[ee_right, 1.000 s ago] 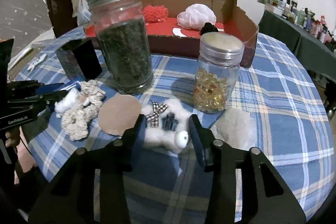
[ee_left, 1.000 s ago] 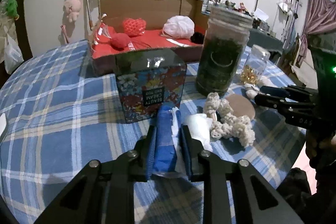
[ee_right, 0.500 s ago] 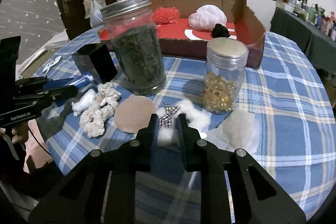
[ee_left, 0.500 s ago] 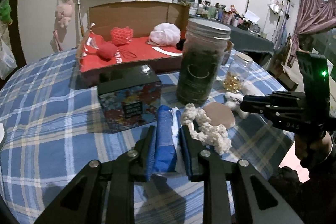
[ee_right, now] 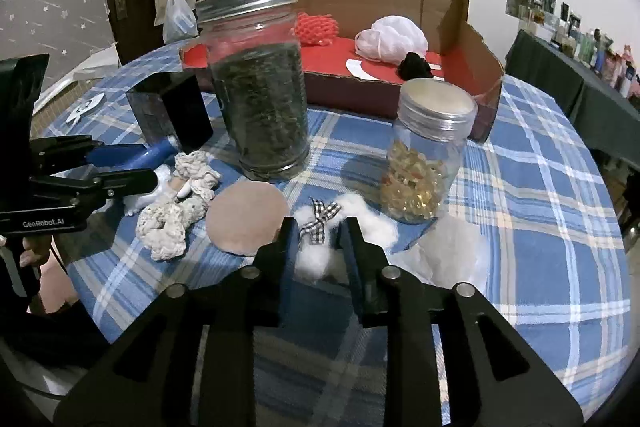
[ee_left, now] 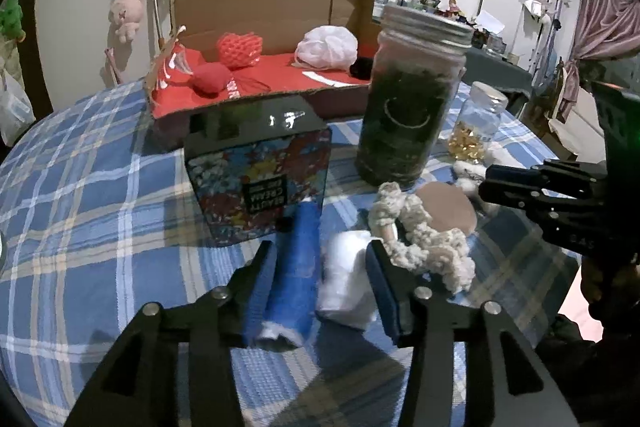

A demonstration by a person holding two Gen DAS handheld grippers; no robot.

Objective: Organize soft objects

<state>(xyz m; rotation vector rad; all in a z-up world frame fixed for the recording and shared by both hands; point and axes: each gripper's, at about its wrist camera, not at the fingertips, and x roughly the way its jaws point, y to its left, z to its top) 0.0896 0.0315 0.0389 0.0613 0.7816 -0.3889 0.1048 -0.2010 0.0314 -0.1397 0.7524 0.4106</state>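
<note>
My left gripper (ee_left: 320, 255) is low over the checked tablecloth and its jaws are opening. A blue roll (ee_left: 298, 267) leans on the left pad and a white soft wad (ee_left: 346, 279) lies by the right pad, neither squeezed. My right gripper (ee_right: 319, 239) holds a white fluffy toy (ee_right: 316, 263) with a checked bow. Its jaws are opening slightly, though the pads still touch the fluff. A cream crochet piece (ee_left: 424, 235) lies to the right of the left gripper. At the back, the cardboard box (ee_left: 272, 7) with red lining holds a red mesh heart, a red ball and a white pouf.
A tall jar of dark leaves (ee_right: 260, 99), a small jar of yellow beads (ee_right: 424, 163) and a patterned tin (ee_left: 256, 179) stand between the grippers and the box. A brown round disc (ee_right: 246, 219) lies flat. The table edge runs close on the near side.
The left jaws have spread, so the blue roll and white wad are no longer pinched. The right jaws closed on the fluffy toy, then eased a little wider.
</note>
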